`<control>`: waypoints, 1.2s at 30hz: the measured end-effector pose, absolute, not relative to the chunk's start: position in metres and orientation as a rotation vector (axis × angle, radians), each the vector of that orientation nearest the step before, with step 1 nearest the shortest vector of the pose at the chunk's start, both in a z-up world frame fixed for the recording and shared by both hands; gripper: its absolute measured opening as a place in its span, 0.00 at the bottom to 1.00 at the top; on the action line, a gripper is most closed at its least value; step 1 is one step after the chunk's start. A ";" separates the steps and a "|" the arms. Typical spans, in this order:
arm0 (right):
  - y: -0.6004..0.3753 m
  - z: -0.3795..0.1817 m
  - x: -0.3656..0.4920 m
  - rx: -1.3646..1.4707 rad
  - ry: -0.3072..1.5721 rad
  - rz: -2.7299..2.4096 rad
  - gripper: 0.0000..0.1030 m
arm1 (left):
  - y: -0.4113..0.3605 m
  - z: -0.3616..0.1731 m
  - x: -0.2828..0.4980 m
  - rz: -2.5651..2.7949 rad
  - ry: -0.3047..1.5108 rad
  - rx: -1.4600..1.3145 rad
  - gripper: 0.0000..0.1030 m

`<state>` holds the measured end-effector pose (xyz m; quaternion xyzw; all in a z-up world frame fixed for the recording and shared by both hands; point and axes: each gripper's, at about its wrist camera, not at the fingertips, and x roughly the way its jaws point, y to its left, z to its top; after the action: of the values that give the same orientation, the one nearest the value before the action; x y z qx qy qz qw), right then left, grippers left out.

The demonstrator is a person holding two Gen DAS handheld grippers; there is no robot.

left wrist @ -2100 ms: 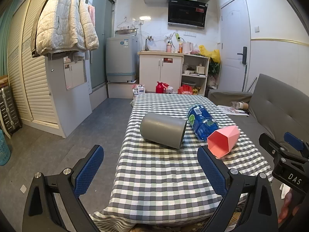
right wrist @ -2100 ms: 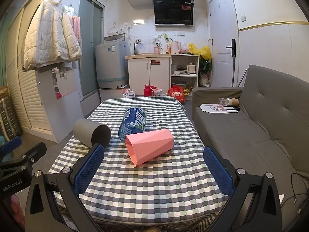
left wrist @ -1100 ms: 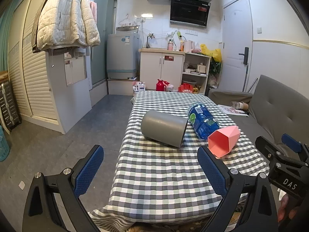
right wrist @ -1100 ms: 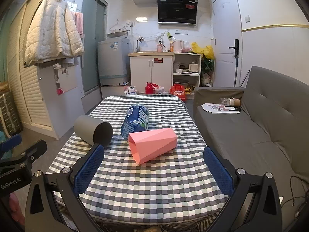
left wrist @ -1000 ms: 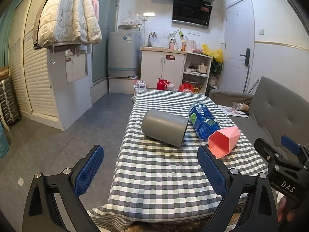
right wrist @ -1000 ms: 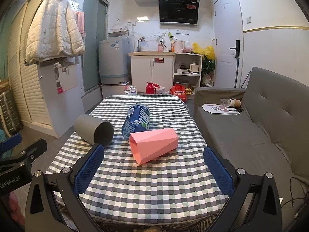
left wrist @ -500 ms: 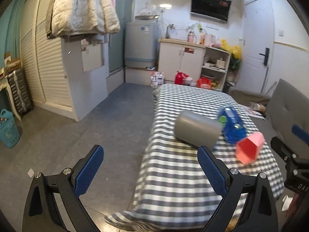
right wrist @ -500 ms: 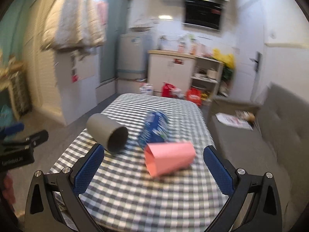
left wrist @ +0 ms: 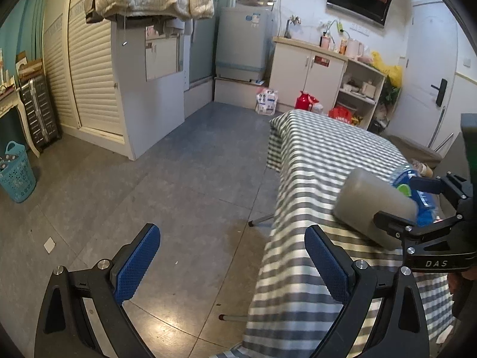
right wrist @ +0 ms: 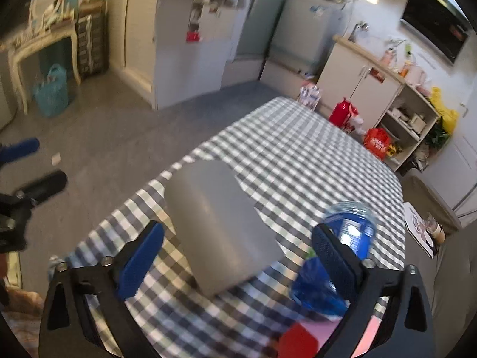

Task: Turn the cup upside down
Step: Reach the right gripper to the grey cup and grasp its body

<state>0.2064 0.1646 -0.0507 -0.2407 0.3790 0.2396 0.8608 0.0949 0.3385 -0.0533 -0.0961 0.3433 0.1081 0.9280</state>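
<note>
**Nothing flipped yet: grey cup on its side, right gripper lined up over it**

None of the flipping is done, as far as these views show. The grey cup [right wrist: 222, 223] lies on its side on the checked tablecloth [right wrist: 298, 149], near the table's left edge, its long axis running from about 11 o'clock to 5 o'clock in the right wrist view. Which end is the mouth I cannot tell; the picture is blurred.

The right gripper [right wrist: 237, 255] is spread wide and holds nothing. The cup sits in the gap between its blue pads [right wrist: 140, 261], nearer the left one, with no contact visible. At 4 o'clock of the cup a blue bottle [right wrist: 348, 232] lies just beside it, partly behind the right-hand pad, and a pink cup [right wrist: 298, 341] shows at 6 o'clock at the frame's lower edge.

The left gripper [left wrist: 232, 264] is likewise wide open and empty. It points mostly at the floor [left wrist: 149, 194] off the table's left side, with the cup at 3 o'clock in its view, well apart.

My judgement: the task is at the approach stage. Left to do are closing on the cup's wall, lifting it clear of the cloth, turning it mouth down and setting it on its rim. The bottle close by could be nudged as the fingers close.
</note>
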 end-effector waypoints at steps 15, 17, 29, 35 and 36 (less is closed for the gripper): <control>0.156 -0.069 0.190 -0.456 0.943 0.437 0.79 | 0.332 -0.055 0.088 0.179 0.756 -0.188 0.97; 0.151 -0.065 0.177 -0.419 0.961 0.396 0.78 | 0.326 -0.049 0.086 0.169 0.746 -0.183 0.97; 0.140 -0.061 0.097 -0.191 1.059 0.187 0.77 | 0.305 -0.023 0.054 0.119 0.715 -0.127 0.97; 0.135 -0.057 0.090 -0.152 1.044 0.208 0.77 | 0.299 -0.020 0.047 0.127 0.729 -0.119 0.97; 0.131 -0.057 0.090 -0.140 1.034 0.220 0.81 | 0.297 -0.021 0.046 0.128 0.734 -0.120 0.97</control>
<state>0.0895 0.1312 -0.0569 -0.0666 0.4929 0.1047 0.8612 0.0456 0.2972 -0.0206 -0.0585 0.3584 0.0627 0.9296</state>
